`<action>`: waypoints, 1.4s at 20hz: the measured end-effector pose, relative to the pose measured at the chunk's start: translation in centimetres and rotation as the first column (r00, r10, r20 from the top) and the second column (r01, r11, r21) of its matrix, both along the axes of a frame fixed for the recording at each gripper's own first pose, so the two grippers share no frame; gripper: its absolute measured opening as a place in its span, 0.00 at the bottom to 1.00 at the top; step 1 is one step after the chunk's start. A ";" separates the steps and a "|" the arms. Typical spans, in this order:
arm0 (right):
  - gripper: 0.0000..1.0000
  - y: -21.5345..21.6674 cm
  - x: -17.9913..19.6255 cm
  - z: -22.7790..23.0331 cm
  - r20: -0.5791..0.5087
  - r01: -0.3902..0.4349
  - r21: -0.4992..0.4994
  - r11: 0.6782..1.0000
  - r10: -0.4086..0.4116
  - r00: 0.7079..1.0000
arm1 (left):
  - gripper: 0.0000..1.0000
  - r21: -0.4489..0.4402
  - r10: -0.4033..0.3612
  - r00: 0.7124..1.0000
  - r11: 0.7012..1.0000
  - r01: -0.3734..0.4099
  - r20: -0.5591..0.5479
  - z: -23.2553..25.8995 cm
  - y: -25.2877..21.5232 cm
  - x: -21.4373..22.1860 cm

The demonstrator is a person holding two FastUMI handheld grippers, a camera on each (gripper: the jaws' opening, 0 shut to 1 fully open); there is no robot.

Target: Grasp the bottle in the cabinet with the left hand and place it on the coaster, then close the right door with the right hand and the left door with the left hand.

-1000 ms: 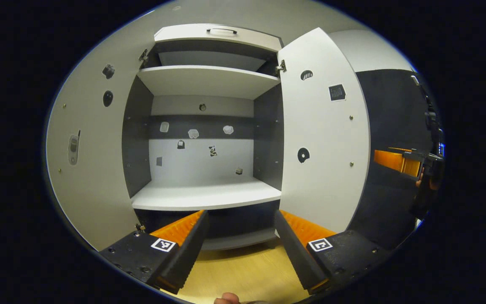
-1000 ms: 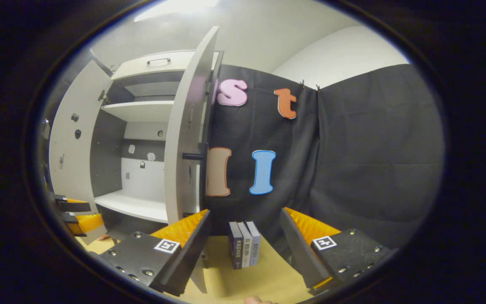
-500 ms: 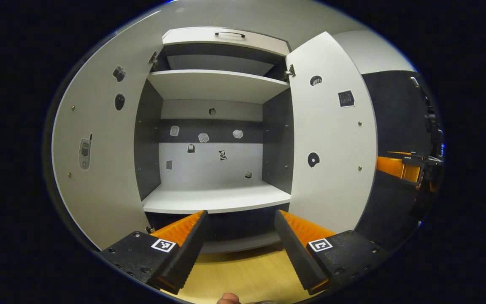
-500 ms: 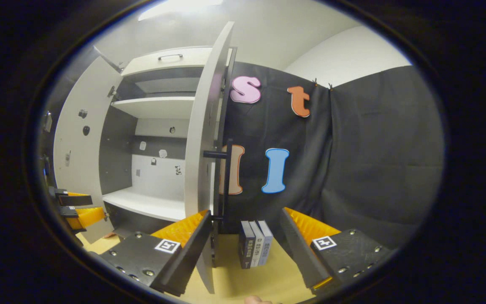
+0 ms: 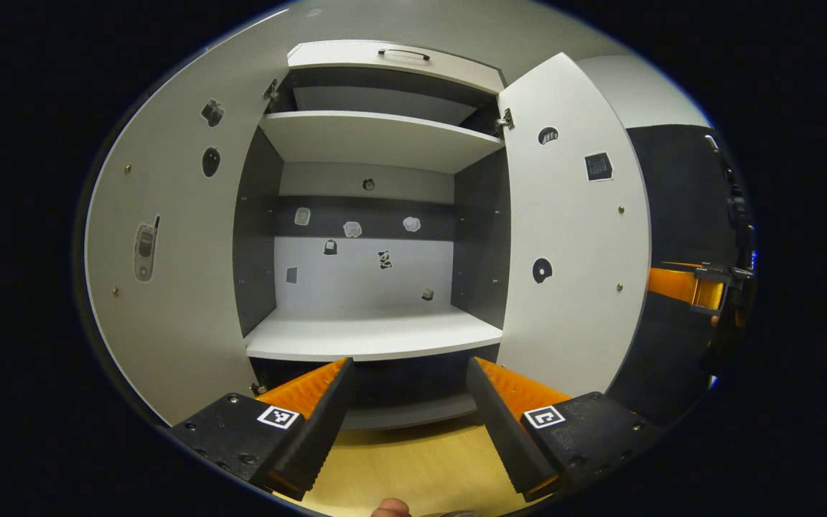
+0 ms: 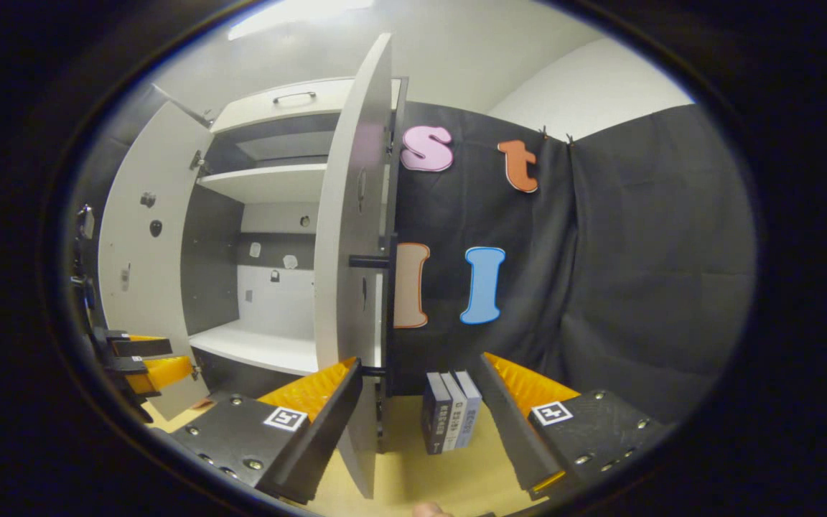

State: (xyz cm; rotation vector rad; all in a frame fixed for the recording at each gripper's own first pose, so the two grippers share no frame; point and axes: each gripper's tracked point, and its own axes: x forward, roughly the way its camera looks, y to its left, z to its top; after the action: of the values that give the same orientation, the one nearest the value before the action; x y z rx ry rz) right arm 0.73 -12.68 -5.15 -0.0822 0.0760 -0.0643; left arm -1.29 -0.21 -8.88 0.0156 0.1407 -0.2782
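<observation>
At the near edge, left claw [image 5: 406,416]: fingers spread apart, holding nothing, above the wooden desk [image 5: 413,467].
Right claw [image 6: 421,424]: also spread and empty, its left finger just beside the right door's [image 6: 345,237] free edge.
Bottle: I cannot find it; the lower shelf [image 5: 374,334] is bare, so I judge it is already out of the cabinet.
Handling: the door looks a stiff, light panel on hinges; best pushed flat on its outer face near the dark bar handle [image 6: 385,301].
Room: books [image 6: 451,420] stand close behind the door; black cloth beyond.
Left door [image 5: 169,273]: wide open, swing path free.
</observation>
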 end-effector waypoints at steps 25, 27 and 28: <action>0.98 8.2 2.0 -0.9 -0.020 -0.205 0.026 0.978 0.205 0.978 | 0.98 0.011 0.147 0.989 0.989 -0.147 0.004 -0.8 6.6 -1.4; 0.98 9.1 2.3 -1.2 -0.027 -0.226 0.014 0.974 0.226 0.974 | 0.98 0.014 0.164 0.986 0.986 -0.164 0.005 -0.7 7.2 -1.8; 0.98 9.7 2.3 -1.3 -0.031 -0.241 0.003 0.971 0.241 0.970 | 0.98 0.015 0.173 0.985 0.985 -0.173 0.005 -0.7 7.6 -2.0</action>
State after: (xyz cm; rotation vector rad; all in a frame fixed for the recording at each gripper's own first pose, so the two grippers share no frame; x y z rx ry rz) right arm 3.06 -2.99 -6.49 -0.0926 0.0963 0.1801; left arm -3.24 7.41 -9.57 0.0194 0.1397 -0.1032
